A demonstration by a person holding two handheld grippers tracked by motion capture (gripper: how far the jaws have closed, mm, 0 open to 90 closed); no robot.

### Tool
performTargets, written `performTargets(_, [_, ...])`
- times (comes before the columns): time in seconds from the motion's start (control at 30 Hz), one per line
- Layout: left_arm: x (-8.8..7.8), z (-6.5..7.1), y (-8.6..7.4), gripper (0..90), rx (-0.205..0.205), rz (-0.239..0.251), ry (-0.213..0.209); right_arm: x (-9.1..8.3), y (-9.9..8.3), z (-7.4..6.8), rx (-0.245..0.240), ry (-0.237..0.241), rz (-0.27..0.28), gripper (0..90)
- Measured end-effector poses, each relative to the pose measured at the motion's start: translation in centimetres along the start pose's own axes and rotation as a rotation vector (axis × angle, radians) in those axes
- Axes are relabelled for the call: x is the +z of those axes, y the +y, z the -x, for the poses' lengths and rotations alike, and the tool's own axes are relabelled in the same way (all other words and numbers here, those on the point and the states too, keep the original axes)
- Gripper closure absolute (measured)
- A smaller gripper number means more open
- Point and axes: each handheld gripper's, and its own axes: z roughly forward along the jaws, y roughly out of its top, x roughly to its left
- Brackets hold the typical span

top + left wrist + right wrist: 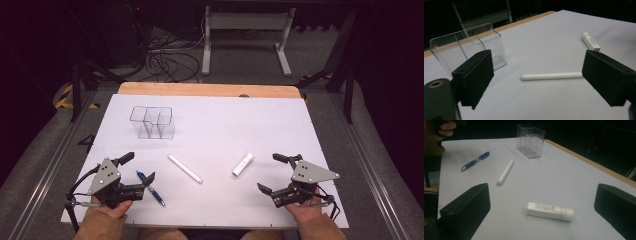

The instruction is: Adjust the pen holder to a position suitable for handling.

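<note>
Left tool: in my left hand at the near left corner of the bench, jaws spread wide, nothing between them.
Right tool: in my right hand at the near right corner, jaws spread wide, nothing between them.
Blue pen: flat on the sheet, right at my left tool's near jaw; whether they touch I cannot tell.
White marker: flat on the sheet near the middle, lying on a slant, between the blue pen and the white tube, apart from both.
White tube: on its side, right of the white marker, near my right tool and clear of its jaws.
Clear organiser: upright on the far left part of the sheet, see-through walls, divided into compartments, well apart from the other items.
Organiser contents: nothing inside any compartment.
Bench: wooden top, covered by a white sheet that carries every item.
</note>
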Motion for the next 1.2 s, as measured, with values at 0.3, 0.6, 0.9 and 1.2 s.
performTargets(0.3, [0.2,0.4,0.1,13.3,0.053,-0.019,0.009,0.0,-0.1,0.0,0.009,0.007,0.001,1.7])
performTargets(0.6, [0.3,0.2,0.3,15.2,0.031,-0.023,0.001,0.1,-0.3,0.0,0.013,0.011,-0.008,2.2])
performTargets(0.9, [0.6,0.1,0.5,18.0,0.030,-0.023,-0.008,0.9,-0.6,0.2,0.008,0.022,-0.025,2.5])
performTargets(1.2, [1.1,-0.6,1.3,23.1,0.039,-0.046,-0.005,1.2,-0.8,0.3,0.021,0.022,-0.037,2.6])
